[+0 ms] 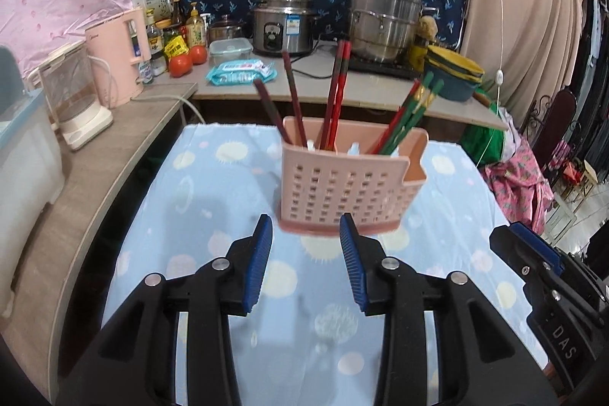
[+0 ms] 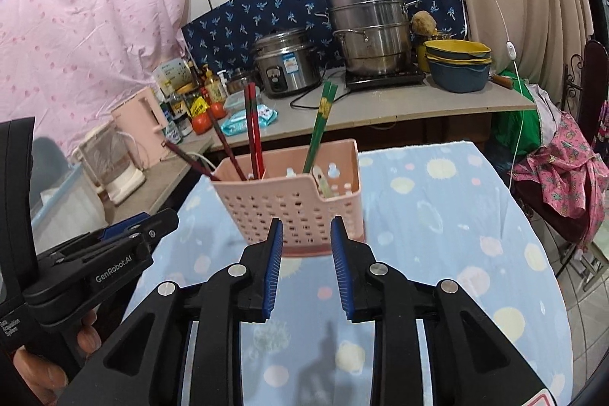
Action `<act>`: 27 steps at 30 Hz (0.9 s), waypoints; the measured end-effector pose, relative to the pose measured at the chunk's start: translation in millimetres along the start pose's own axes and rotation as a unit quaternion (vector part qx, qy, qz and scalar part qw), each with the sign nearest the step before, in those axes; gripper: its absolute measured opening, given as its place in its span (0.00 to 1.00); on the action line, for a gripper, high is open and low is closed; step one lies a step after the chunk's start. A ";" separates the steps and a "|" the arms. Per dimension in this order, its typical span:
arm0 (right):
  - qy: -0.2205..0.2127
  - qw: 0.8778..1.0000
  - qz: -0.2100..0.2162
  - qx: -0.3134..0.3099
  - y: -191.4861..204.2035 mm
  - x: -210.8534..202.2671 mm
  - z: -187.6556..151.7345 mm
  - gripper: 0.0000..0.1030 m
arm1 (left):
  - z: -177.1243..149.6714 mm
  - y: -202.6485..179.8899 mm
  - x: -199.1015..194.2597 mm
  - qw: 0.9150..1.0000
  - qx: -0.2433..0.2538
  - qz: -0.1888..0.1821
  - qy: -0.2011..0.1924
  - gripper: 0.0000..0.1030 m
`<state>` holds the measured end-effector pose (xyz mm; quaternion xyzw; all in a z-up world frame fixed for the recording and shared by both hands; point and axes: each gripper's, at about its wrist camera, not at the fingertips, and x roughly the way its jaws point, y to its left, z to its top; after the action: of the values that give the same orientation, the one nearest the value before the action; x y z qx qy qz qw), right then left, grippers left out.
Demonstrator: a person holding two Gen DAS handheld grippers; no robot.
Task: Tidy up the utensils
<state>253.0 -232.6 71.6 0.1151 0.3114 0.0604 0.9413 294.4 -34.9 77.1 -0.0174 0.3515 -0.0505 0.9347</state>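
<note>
Pink perforated holder [image 1: 344, 193], red chopsticks [image 1: 337, 94], green chopsticks [image 1: 411, 113]

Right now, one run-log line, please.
left gripper: open, empty | right gripper: open, empty | chopsticks: standing in pink holder

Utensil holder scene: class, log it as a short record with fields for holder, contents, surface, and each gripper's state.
holder: pink perforated holder, upright
contents: dark red chopsticks, red chopsticks and green chopsticks, all leaning inside it
surface: table with blue patterned cloth
left gripper: jaws apart, holding nothing, just short of the holder
right gripper: jaws apart, holding nothing, just short of the holder
</note>
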 end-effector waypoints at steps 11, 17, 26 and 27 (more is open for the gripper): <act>0.022 0.999 -0.019 -0.027 12.0 -9.8 -26.3 0.25 | -25.8 2.6 -10.6 1.000 0.010 0.025 0.012 0.34; 0.034 0.998 -0.030 -0.036 15.1 -9.0 -36.7 0.25 | -37.7 5.3 -7.7 0.999 0.004 0.027 0.028 0.36; 0.040 0.997 -0.049 -0.036 11.4 -12.8 -42.6 0.34 | -49.8 3.9 -7.5 0.999 0.007 0.033 0.036 0.43; 0.040 0.997 -0.050 -0.034 10.5 -13.4 -43.2 0.35 | -51.8 3.3 -7.8 0.999 0.007 0.034 0.037 0.46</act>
<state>215.9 -217.2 48.3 0.0644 0.3521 0.0283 0.9333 254.8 -30.6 43.0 0.0030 0.3857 -0.0221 0.9223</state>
